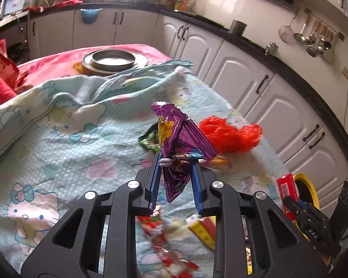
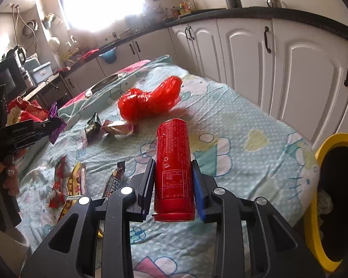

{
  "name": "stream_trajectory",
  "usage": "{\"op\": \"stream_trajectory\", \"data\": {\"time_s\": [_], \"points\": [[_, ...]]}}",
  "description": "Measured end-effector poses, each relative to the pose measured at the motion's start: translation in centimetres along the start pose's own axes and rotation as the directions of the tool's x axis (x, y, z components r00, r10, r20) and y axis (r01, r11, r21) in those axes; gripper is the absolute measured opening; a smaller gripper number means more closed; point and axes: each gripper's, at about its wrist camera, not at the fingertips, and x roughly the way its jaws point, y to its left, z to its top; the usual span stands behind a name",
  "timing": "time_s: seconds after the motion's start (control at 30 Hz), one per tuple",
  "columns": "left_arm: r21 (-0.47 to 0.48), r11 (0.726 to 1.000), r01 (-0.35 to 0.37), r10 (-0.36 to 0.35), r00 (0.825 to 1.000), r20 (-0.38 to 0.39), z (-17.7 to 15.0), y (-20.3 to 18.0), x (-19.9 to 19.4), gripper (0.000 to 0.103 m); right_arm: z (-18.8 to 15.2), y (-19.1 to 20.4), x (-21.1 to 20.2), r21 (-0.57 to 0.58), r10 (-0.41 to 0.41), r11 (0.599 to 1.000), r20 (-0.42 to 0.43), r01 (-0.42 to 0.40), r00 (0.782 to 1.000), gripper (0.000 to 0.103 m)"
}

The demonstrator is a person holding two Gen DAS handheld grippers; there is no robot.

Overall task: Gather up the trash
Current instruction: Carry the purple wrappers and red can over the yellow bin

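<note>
left gripper point(image 1: 176, 162): centre bottom of the left wrist view, fingers point(image 1: 153, 180) drawn in on a purple foil wrapper point(image 1: 181, 136), which stands up crumpled between the blue pads, lifted off the sheet.
right gripper point(image 2: 174, 169): centre bottom of the right wrist view, fingers point(image 2: 198, 190) pressed against both sides of a red can point(image 2: 174, 166), held lengthwise with its base toward the camera.
red plastic bag point(image 2: 148, 99): lies bunched on the sheet, upper centre of the right wrist view, beyond the can.
loose wrappers point(image 2: 109, 127): a dark one and a pinkish one just left of the bag; more lie at lower left point(image 2: 69, 185).
yellow bin point(image 2: 322, 185): right edge of the right wrist view, dark inside, beside the bed.
bed sheet point(image 2: 243, 125): pale blue cartoon print, under all the trash.
metal plate point(image 1: 114, 59): upper centre of the left wrist view, on pink cloth, well apart from the wrappers.
</note>
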Motion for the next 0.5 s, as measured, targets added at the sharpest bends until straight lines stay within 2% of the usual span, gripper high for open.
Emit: {"op": "stream_trajectory", "data": {"time_s": [0.5], "points": [[0.113, 0.988, 0.102, -0.106, 0.994, 0.028, -0.8, -7.4, -1.2, 0.018, 1.0, -2.0, -5.2, 0.033, -0.014, 0.999, 0.115, 0.01, 0.993, 0.029]]}}
